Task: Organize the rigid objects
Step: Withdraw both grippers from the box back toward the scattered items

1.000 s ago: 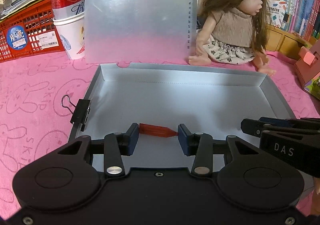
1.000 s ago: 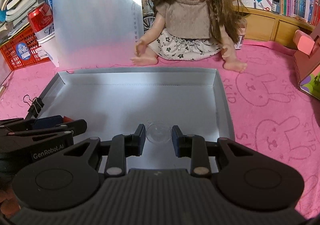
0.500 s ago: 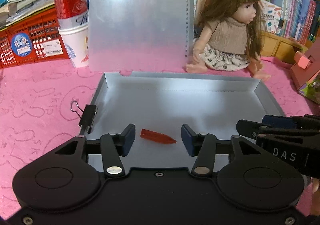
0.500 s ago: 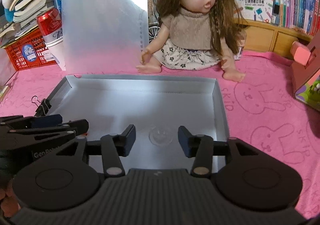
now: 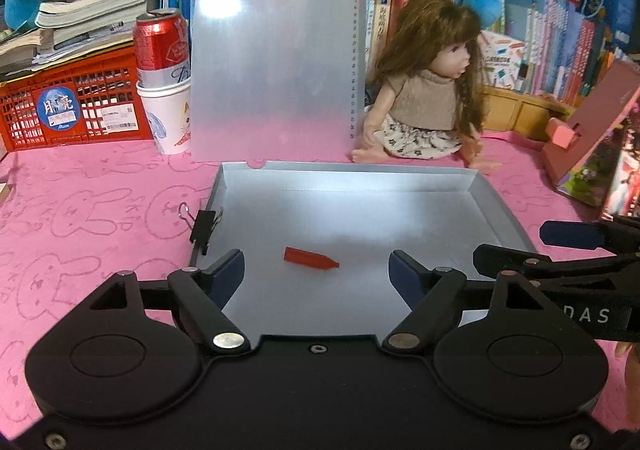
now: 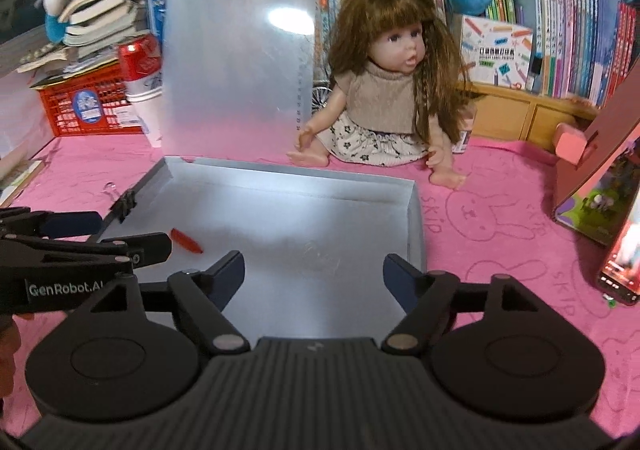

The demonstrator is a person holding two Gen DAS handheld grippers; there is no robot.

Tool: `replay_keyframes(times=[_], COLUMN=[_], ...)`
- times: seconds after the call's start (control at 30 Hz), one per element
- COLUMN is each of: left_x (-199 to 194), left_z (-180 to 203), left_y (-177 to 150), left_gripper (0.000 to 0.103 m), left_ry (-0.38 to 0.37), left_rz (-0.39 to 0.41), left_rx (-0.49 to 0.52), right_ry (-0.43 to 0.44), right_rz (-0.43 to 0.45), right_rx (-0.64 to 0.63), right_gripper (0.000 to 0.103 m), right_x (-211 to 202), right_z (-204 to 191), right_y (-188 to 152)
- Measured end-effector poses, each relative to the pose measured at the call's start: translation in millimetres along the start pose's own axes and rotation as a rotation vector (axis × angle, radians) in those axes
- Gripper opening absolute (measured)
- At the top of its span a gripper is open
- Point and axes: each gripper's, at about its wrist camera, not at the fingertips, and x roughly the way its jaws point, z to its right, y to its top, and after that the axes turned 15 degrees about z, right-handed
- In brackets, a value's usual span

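- The left gripper (image 5: 316,270) hung above the near end of a shallow grey tray (image 5: 496,206), its jaws spread wide and holding nothing.
- A small red pointed piece (image 5: 311,259) lay flat on the tray floor between and just beyond the blue finger pads (image 5: 228,272), touching neither.
- The right gripper (image 6: 314,272) was likewise wide open and empty over the tray's (image 6: 414,218) near right part.
- A small clear, rounded object (image 6: 320,254), faint against the grey floor, lay ahead of its fingers; what it was could not be told.
- A black binder clip (image 5: 204,226) was clamped to the tray's left wall.
- Behind the tray, on a pink cloth (image 5: 100,218), a frosted clipboard (image 5: 276,50) stood upright, with a doll (image 5: 428,98) seated to its right and a red can (image 5: 160,46) in a paper cup (image 5: 168,114) to its left.
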Motion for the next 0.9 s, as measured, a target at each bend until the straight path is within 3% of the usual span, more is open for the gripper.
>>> replay_keyframes(times=[0.47, 0.9], left_x=[-87.4, -141.3], left_z=[-0.7, 7.7], left_y=[-31.4, -69.1], left_gripper=[0.081, 0.083], left_ry=[-0.078, -0.123], left_rz=[0.081, 0.125], left_rx=[0.013, 0.064], right_ry=[0.069, 0.106], right_rz=[0.112, 0.163], right_rx=[-0.053, -0.059], right_gripper=[0.102, 0.103], right_x=[-81.1, -127.0], right_z=[-13.4, -19.9], right_y=[-18.4, -54.5])
